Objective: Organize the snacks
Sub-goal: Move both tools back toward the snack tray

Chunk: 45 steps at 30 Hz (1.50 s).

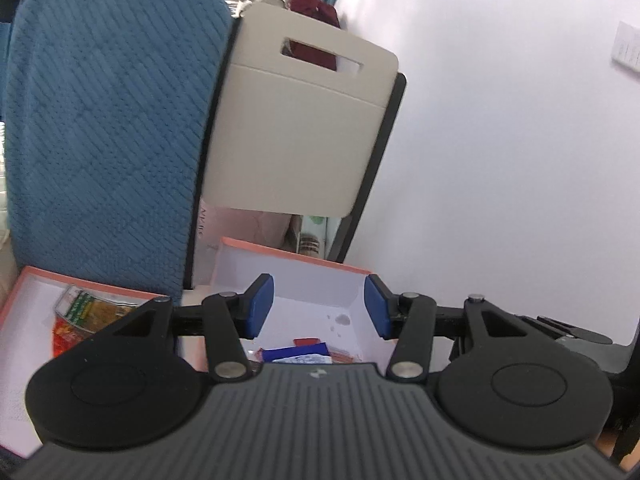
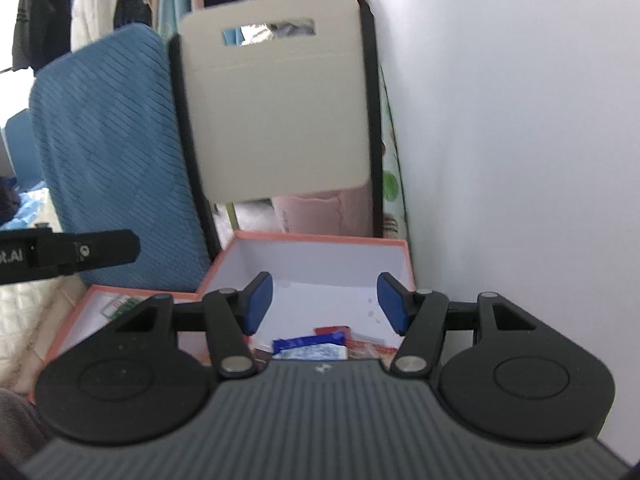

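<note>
Both handheld grippers hover above an orange-edged white cardboard box [image 2: 320, 276], the left gripper [image 1: 319, 306] and right gripper [image 2: 326, 304] each with blue pads spread apart and nothing between them. Blue and red snack packets [image 2: 310, 346] lie on the box floor, near side. To the left, a shallow orange-rimmed lid [image 1: 24, 308] holds a green-and-orange packet [image 1: 90, 310]. Beyond stand a blue quilted cushion [image 1: 104, 128] and a beige folding chair back [image 2: 276, 108] beside the white wall [image 2: 520, 120].

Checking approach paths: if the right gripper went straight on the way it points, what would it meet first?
Probably the white inside of the orange-rimmed box, above the snack packets. The right gripper is open and empty; depth is unclear.
</note>
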Each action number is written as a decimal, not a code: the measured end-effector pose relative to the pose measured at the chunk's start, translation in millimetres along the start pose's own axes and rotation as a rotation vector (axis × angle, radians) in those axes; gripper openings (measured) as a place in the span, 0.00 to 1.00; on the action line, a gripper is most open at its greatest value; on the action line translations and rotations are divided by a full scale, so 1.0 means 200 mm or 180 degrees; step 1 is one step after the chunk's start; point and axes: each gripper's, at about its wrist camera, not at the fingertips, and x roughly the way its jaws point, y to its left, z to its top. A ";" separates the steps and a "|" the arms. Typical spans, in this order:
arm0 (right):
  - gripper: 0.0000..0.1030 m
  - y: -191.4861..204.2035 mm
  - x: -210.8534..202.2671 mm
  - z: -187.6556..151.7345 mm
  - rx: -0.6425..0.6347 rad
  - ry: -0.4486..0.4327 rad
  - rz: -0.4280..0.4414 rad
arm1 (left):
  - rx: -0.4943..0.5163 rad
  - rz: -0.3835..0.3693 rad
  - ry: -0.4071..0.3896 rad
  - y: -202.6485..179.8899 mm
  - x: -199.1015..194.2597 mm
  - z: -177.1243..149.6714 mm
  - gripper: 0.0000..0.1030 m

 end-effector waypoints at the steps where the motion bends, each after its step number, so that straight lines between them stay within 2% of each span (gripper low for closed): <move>1: 0.59 0.03 -0.02 0.00 -0.0017 -0.0018 0.0000 | -0.0010 0.0010 -0.0025 0.02 -0.03 0.00 0.55; 6: 0.58 0.16 -0.12 -0.01 -0.0091 -0.0085 0.0048 | -0.0039 0.0064 -0.0169 0.12 -0.18 0.00 0.55; 10: 0.59 0.25 -0.16 -0.02 -0.0116 -0.0113 0.0134 | 0.0063 0.0264 -0.0309 0.17 -0.30 -0.01 0.55; 19: 0.59 0.48 -0.16 -0.05 -0.0195 -0.0086 0.0241 | -0.0126 0.0332 -0.0395 0.41 -0.45 -0.07 0.54; 26: 0.59 0.65 -0.14 -0.13 -0.0281 -0.0037 0.0321 | -0.0244 0.0431 -0.0413 0.64 -0.53 -0.16 0.54; 32: 0.58 0.76 -0.10 -0.22 -0.0337 0.0052 0.0386 | -0.0316 0.0474 -0.0354 0.77 -0.53 -0.23 0.54; 45: 0.59 1.00 0.07 -0.41 -0.0528 0.0260 0.0532 | -0.0486 0.0596 -0.0109 1.05 -0.40 -0.38 0.54</move>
